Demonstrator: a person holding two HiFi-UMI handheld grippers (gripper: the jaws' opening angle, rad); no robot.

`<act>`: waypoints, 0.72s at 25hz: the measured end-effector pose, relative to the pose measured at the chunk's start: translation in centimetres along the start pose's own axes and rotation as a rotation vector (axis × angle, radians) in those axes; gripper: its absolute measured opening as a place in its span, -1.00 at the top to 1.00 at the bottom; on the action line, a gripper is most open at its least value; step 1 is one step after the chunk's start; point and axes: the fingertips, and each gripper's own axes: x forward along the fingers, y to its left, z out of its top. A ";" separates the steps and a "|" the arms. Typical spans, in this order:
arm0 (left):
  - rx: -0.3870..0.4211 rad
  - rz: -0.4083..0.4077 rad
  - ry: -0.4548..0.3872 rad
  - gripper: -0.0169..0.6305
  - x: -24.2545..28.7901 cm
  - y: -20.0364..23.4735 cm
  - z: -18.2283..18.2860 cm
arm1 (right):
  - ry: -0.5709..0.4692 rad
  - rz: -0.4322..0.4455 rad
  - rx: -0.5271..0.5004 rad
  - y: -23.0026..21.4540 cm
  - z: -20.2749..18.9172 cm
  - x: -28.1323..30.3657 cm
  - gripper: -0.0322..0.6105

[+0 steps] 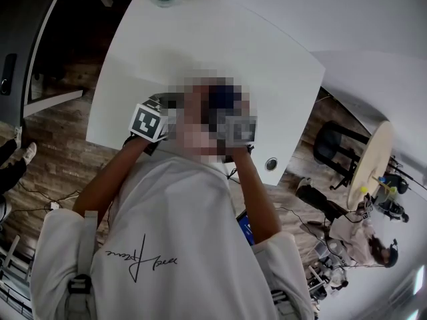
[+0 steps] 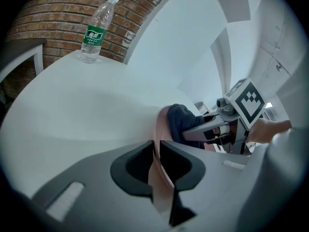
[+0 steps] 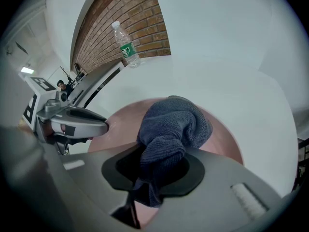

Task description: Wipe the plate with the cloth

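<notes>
Right, the left hand-held gripper is clamped on the rim of the pink plate, holding it on edge in the air above the near edge of the white surface. The right hand-held gripper is closed on a bunched dark blue cloth, and the wad is pressed against the plate's face.

Here's the danger as I read it: the plate hangs from one narrow pinch at its rim. The cloth pushes on the face away from that pinch, so a hard stroke could lever the plate round in the jaws or pop it free. If it drops here, it hits the surface's near edge or goes past it to the floor.

Second worry: the cloth is held as a lump with a tail hanging below the jaws. If the wad works loose, hard jaw meets plate instead of fabric.

The water bottle at the far edge stands well apart, so there's no threat there.
</notes>
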 end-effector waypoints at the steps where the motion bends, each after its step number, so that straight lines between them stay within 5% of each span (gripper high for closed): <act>1: 0.000 0.000 0.000 0.76 0.0 0.0 0.0 | 0.000 0.000 -0.001 0.1 0.0 0.0 0.59; 18: -0.007 -0.009 0.000 0.76 0.0 0.0 0.0 | -0.006 0.014 -0.024 1.4 0.9 0.7 0.58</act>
